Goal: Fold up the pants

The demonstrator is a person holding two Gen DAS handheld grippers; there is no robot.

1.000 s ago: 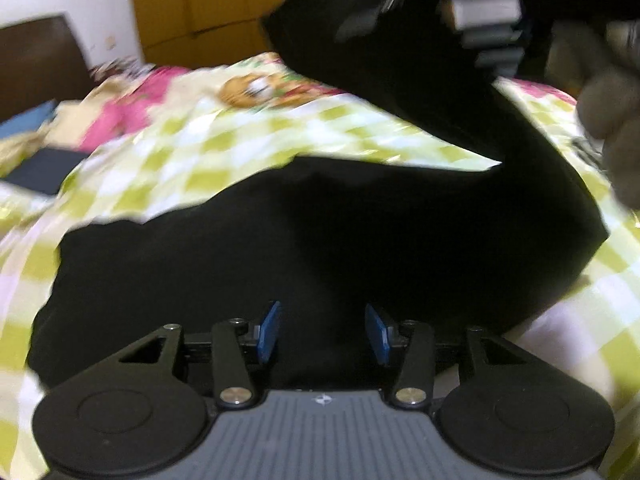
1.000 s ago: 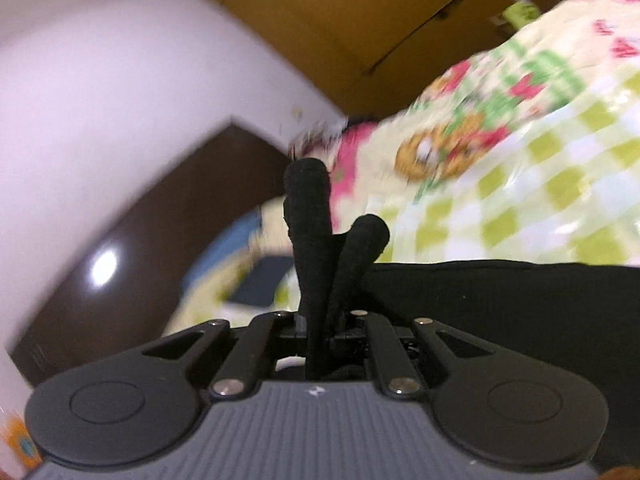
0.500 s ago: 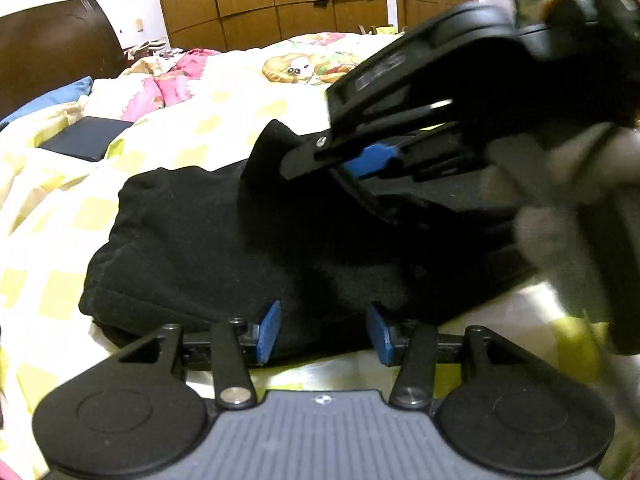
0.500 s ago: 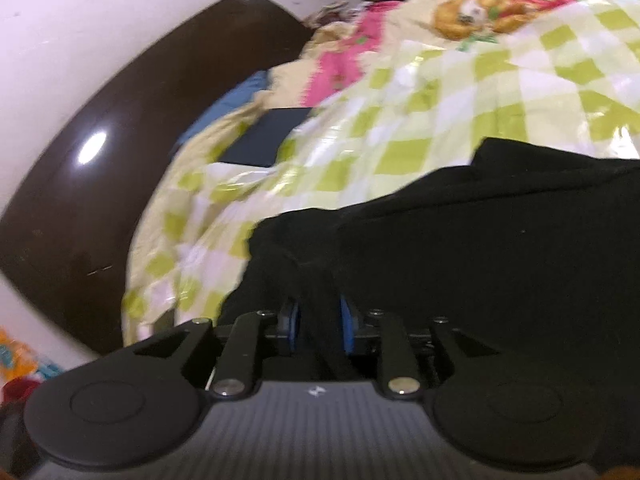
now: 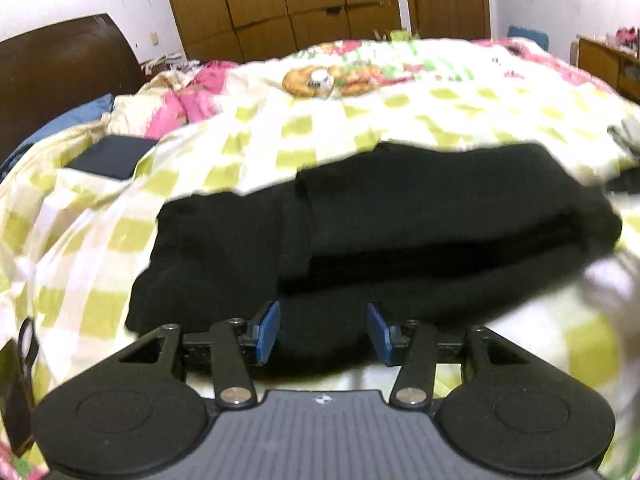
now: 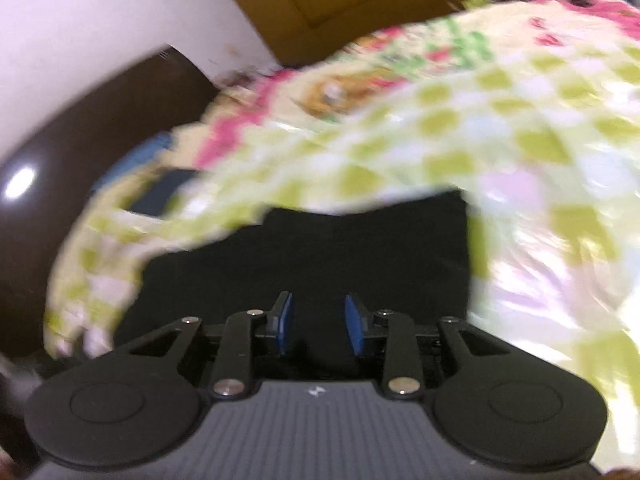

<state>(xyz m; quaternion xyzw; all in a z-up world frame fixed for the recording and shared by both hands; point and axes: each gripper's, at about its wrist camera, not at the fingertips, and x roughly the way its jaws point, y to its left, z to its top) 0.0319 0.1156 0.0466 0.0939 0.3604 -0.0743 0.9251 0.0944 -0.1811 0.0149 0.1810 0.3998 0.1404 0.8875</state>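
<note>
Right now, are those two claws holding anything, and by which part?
Nothing. Both the left gripper and right gripper are open, empty, above the folded black pants.

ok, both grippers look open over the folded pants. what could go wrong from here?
1. The top layer of the pants stops short of the lower layer's left end, so the uneven fold may carry into the next one.
2. The bedspread is soft and rumpled; a low grab by the left gripper or right gripper could catch it too.
3. The right wrist view is blurred, so aim may be off.
</note>
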